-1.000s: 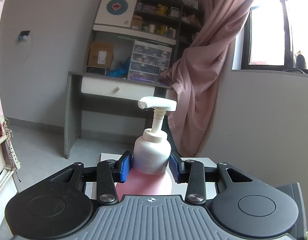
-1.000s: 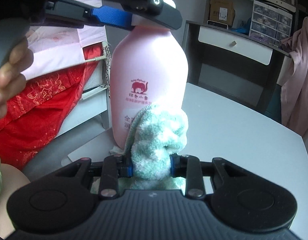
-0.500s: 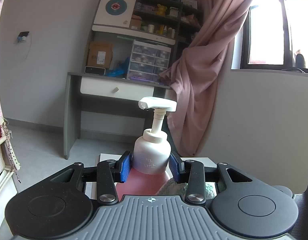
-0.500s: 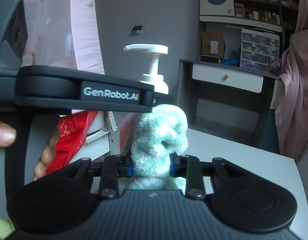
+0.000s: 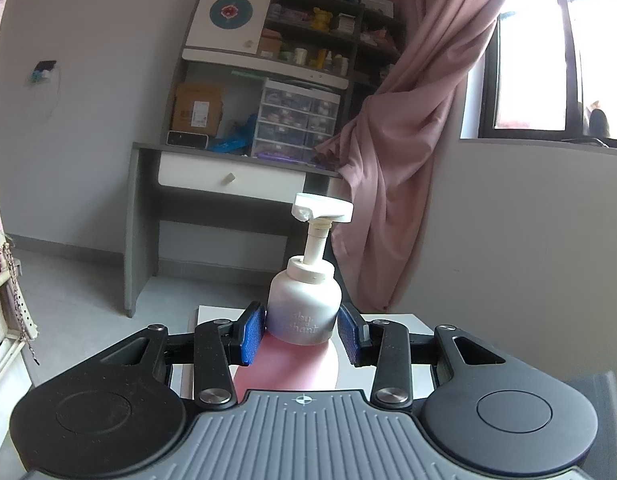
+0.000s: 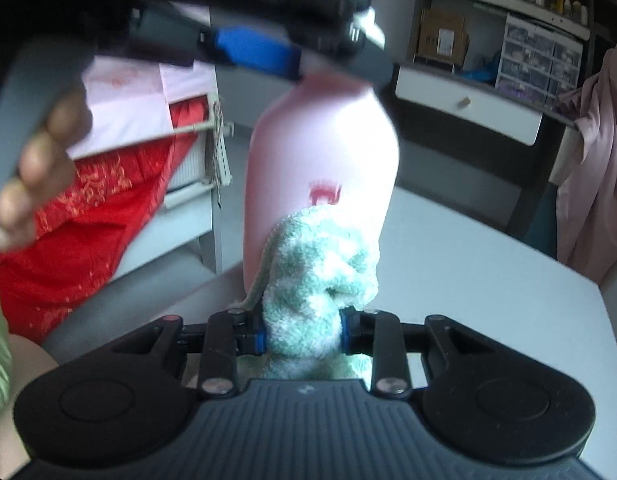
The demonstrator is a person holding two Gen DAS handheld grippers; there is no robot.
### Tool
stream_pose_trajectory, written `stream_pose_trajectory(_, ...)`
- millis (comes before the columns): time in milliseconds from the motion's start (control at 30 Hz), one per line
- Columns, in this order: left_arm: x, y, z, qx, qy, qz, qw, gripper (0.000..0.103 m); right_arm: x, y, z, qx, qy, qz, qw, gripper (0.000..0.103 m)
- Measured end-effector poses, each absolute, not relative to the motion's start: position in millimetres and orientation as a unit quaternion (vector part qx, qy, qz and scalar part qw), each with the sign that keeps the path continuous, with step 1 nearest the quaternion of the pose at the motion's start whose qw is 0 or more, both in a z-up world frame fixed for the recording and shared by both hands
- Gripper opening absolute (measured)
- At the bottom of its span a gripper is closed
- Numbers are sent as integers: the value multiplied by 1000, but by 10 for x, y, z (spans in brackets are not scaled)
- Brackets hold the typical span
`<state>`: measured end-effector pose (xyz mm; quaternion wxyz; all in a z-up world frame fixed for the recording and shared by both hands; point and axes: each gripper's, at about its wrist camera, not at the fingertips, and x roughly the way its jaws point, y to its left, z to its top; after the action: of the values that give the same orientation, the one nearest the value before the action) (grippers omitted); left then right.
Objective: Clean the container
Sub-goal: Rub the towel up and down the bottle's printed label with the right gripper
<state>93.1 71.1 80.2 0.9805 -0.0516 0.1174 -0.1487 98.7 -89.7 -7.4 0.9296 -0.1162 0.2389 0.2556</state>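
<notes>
A pink pump bottle (image 6: 320, 160) with a white collar (image 5: 304, 304) and white pump head (image 5: 322, 210) stands upright on the white table (image 6: 488, 264). My left gripper (image 5: 301, 334) is shut on the bottle's white collar; it shows from the side in the right wrist view (image 6: 256, 46), blurred. My right gripper (image 6: 303, 336) is shut on a bunched green-and-white cloth (image 6: 320, 280) that presses against the lower front of the bottle, below its red logo.
A grey desk (image 5: 228, 176) with a white drawer and cluttered shelves stands beyond the table. A pink curtain (image 5: 400, 160) hangs to the right. Red fabric (image 6: 84, 216) and a white rack lie left of the table edge.
My right gripper with the cloth has dropped from the bottle's upper part to its lower front. The left gripper has kept its hold on the collar.
</notes>
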Motion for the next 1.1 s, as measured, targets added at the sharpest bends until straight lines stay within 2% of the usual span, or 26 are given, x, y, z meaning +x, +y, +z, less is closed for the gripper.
stream_pose_trajectory(233, 885, 546, 825, -55, 117, -149, 980, 41, 941, -890, -104, -104, 243, 254, 930, 31)
stream_pose_trajectory(633, 961, 605, 794, -74, 118, -159, 977, 40, 727, -834, 411, -94, 179, 255, 946, 31)
stream_pose_trajectory(833, 980, 604, 783, -74, 118, -161, 977, 40, 763, -792, 395, -100, 199, 252, 942, 31)
stream_pose_trajectory(1100, 995, 551, 782, -69, 118, -163, 977, 40, 948, -770, 56, -100, 260, 243, 929, 31)
